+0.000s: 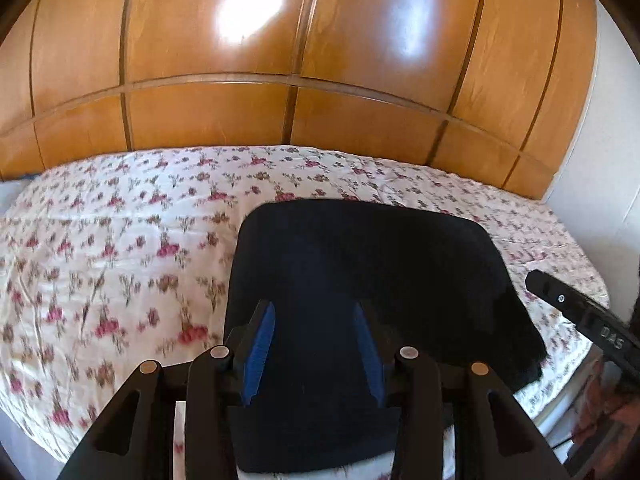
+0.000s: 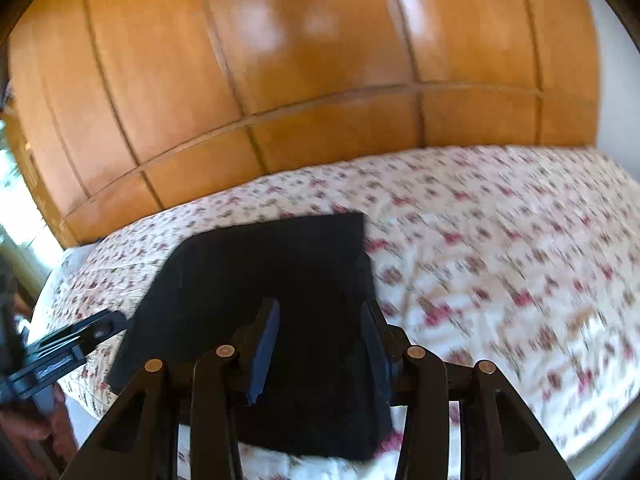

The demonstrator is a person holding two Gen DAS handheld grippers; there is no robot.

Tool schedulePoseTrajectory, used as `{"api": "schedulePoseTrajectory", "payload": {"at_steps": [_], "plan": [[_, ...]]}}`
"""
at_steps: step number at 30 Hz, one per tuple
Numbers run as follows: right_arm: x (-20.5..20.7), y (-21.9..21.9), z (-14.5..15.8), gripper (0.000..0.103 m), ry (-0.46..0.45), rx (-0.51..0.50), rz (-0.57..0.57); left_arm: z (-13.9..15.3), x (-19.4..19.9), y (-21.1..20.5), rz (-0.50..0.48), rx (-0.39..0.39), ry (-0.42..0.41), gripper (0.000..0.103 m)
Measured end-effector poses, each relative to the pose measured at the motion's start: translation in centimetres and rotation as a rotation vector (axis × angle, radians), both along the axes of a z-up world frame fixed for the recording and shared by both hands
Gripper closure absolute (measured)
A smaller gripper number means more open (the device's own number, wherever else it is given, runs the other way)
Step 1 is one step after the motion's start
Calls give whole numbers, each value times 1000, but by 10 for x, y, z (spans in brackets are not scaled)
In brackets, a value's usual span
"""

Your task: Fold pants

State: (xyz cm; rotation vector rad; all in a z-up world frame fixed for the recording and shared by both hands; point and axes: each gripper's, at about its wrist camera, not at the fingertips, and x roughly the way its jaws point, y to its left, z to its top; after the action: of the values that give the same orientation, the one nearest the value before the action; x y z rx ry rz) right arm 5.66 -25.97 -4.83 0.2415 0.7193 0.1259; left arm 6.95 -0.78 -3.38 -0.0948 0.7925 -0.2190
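The dark navy pants (image 1: 360, 280) lie folded into a compact rectangle on the floral bed cover; they also show in the right wrist view (image 2: 272, 272). My left gripper (image 1: 314, 312) hovers over the near part of the pants, jaws wide apart and empty. My right gripper (image 2: 322, 312) hovers over the pants' near right part, also open and empty. The right gripper shows at the right edge of the left wrist view (image 1: 576, 312); the left gripper shows at the left edge of the right wrist view (image 2: 80, 340).
The bed (image 1: 120, 240) with a white cover printed with pink flowers fills the foreground. A glossy wooden wardrobe (image 1: 304, 60) stands right behind it. A white wall (image 1: 608, 140) is at the right. The bed's near edge drops off below the grippers.
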Motion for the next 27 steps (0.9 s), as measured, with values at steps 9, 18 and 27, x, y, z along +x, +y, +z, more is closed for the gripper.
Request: {"api": "schedulePoseTrajectory", "payload": {"at_steps": [9,18,27], "plan": [[54,26,-4,59,62,-52,50,-7,33,-31,-50,95,27,62],[88,14,-29,59,137,-96,21,-24,67,-45,-48,142,86,60],[108,-17,-69,47,207,-19,-53,-47,96,-63,-59,210,95,50]]}}
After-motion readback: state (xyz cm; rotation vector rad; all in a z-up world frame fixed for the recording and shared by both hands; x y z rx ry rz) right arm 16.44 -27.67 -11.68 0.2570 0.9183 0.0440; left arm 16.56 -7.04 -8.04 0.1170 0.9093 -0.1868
